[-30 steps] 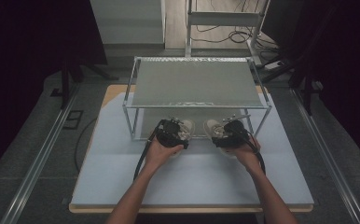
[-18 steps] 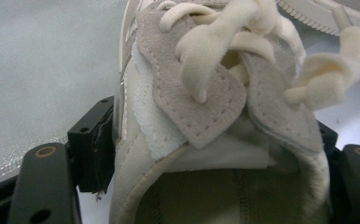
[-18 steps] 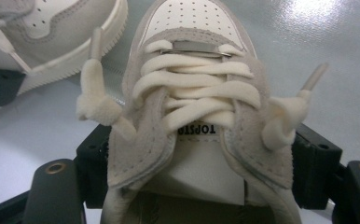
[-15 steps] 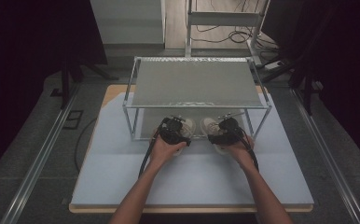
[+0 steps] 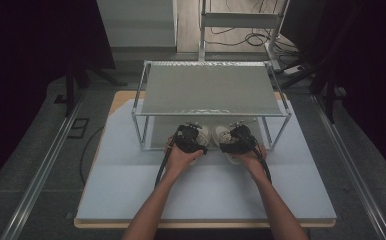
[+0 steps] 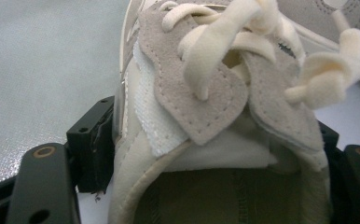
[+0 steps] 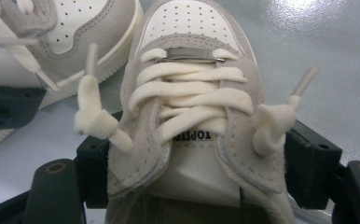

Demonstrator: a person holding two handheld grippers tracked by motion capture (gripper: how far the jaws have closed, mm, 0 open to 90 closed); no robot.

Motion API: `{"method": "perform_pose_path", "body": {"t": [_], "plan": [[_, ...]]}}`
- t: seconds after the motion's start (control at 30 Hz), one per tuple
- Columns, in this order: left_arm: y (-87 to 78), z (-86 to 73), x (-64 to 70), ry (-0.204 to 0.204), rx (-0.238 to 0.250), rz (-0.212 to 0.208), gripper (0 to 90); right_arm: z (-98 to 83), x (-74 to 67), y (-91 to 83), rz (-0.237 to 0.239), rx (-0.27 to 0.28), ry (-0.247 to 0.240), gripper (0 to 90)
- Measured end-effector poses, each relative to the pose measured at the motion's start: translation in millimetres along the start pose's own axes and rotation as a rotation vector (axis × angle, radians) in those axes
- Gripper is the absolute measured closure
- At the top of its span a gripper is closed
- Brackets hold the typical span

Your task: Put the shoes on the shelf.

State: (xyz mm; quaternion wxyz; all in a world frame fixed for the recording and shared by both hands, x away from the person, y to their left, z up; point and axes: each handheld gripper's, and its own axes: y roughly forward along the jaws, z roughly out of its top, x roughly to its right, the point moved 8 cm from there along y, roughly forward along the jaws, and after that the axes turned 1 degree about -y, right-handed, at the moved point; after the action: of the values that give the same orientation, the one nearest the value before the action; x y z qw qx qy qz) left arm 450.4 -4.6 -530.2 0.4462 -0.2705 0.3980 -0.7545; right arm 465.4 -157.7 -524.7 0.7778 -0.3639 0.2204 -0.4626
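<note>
Both hands shifted slightly closer together. Left tongs (image 5: 197,135) pinching left sneaker (image 6: 215,107), right tongs (image 5: 232,136) pinching right sneaker (image 7: 192,93), at rack (image 5: 211,90) front on surface (image 5: 131,175).

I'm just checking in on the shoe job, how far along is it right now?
Done: each shoe is gripped, the left shoe in the left tongs, the right shoe in the right tongs. In hand: both shoes sit side by side at the front of the wire rack. Left: letting go, probably once both are placed under its shelf.
</note>
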Motion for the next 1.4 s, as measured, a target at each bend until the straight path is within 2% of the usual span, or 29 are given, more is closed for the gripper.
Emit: {"method": "perform_pose_path", "body": {"t": [0.03, 0.17, 0.3, 0.43, 0.47, 0.53, 0.63, 0.77, 0.9, 0.93, 0.97, 1.1, 1.13, 1.27, 1.4], "plan": [[0.0, -0.1, 0.0, -0.001, 0.001, 0.002, 24.0, -0.6, -0.7, -0.4, -0.003, -0.006, 0.017, 25.4], [-1.8, -1.2, 0.6, -0.001, 0.01, -0.009, 20.8, -0.8, -1.3, -2.4, 0.003, 0.007, 0.011, 24.8], [-14.5, 1.2, -0.4, -0.005, 0.087, -0.031, 19.5, 1.5, -0.8, -12.1, -0.005, 0.035, 0.028, 23.4], [-29.6, -3.4, -2.3, 0.002, 0.131, -0.049, 19.0, 0.5, 0.9, -26.5, 0.001, 0.067, 0.018, 22.6], [-33.2, -5.1, -2.8, -0.004, 0.145, -0.055, 19.0, -0.6, 1.8, -31.0, -0.001, 0.078, 0.025, 22.8], [-40.2, -10.3, -0.2, -0.061, 0.166, -0.064, 19.3, -3.0, 3.2, -39.2, 0.008, 0.103, 0.032, 23.2], [-52.6, -16.6, -5.1, -0.054, 0.203, -0.071, 20.0, -8.3, 4.7, -52.7, 0.026, 0.137, 0.031, 24.8], [-69.6, -25.9, -12.2, -0.069, 0.248, -0.082, 22.1, -17.7, 11.7, -72.8, 0.045, 0.19, 0.045, 29.7], [-80.0, -36.7, -20.8, -0.068, 0.27, -0.081, 31.3, -28.8, 23.7, -86.9, 0.038, 0.22, 0.058, 40.7], [-80.7, -39.3, -23.6, -0.066, 0.273, -0.072, 40.0, -31.7, 27.5, -87.8, 0.031, 0.219, 0.062, 43.9], [-80.9, -41.8, -26.5, -0.065, 0.275, -0.063, 40.0, -34.7, 31.2, -87.8, 0.028, 0.215, 0.066, 48.0], [-76.5, -50.1, -38.0, -0.076, 0.277, -0.039, 58.2, -45.5, 41.3, -83.1, 0.025, 0.194, 0.07, 61.0], [-74.3, -51.8, -40.6, -0.082, 0.277, -0.04, 65.5, -50.0, 44.6, -79.0, 0.023, 0.18, 0.067, 67.1], [-62.4, -59.7, -46.2, -0.093, 0.237, -0.061, 72.5, -55.9, 47.5, -72.0, 0.03, 0.158, 0.074, 74.3], [-52.7, -65.7, -45.2, -0.095, 0.202, -0.099, 78.9, -59.7, 49.0, -65.0, 0.031, 0.144, 0.064, 79.4]]}}
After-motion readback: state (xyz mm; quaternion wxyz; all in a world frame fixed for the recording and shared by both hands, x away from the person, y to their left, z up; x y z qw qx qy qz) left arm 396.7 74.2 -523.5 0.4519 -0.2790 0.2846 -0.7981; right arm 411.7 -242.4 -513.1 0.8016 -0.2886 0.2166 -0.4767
